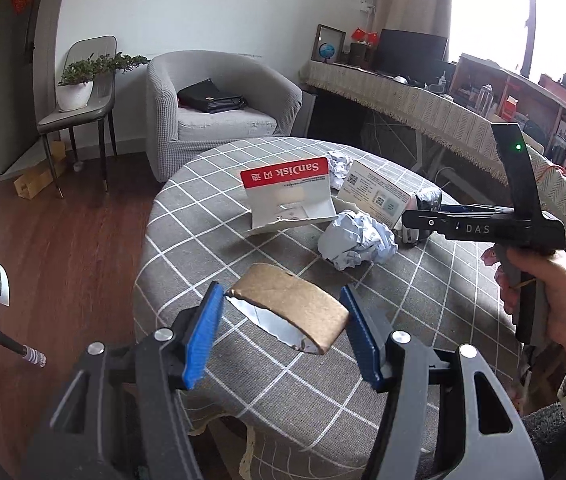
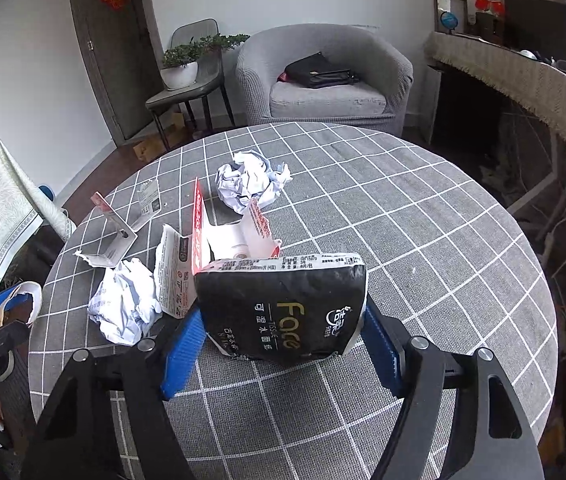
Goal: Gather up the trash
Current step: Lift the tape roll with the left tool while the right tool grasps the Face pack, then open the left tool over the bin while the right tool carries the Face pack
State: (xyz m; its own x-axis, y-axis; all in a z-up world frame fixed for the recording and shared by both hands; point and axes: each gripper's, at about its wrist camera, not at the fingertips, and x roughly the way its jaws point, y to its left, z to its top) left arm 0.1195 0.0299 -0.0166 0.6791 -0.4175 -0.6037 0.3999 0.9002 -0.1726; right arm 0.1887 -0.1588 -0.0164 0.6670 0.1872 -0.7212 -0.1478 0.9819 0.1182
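My left gripper [image 1: 283, 332] is shut on a flattened brown cardboard tape ring [image 1: 289, 312], held over the near edge of the round checked table [image 1: 423, 300]. My right gripper [image 2: 283, 344] is shut on a black "Face" tissue pack [image 2: 283, 304] that stands on the table. On the table lie a crumpled paper ball [image 1: 357, 242], also in the right wrist view [image 2: 125, 306], a second paper ball [image 2: 249, 184], a red and white SanDisk card [image 1: 289, 192] and a white box [image 1: 375, 194].
A torn red and white wrapper [image 2: 203, 248] and clear plastic packaging [image 2: 113, 232] lie left of the tissue pack. A grey armchair [image 1: 219, 108] with a black bag, a chair with a potted plant [image 1: 77, 84] and a cloth-covered desk [image 1: 443, 104] stand beyond the table.
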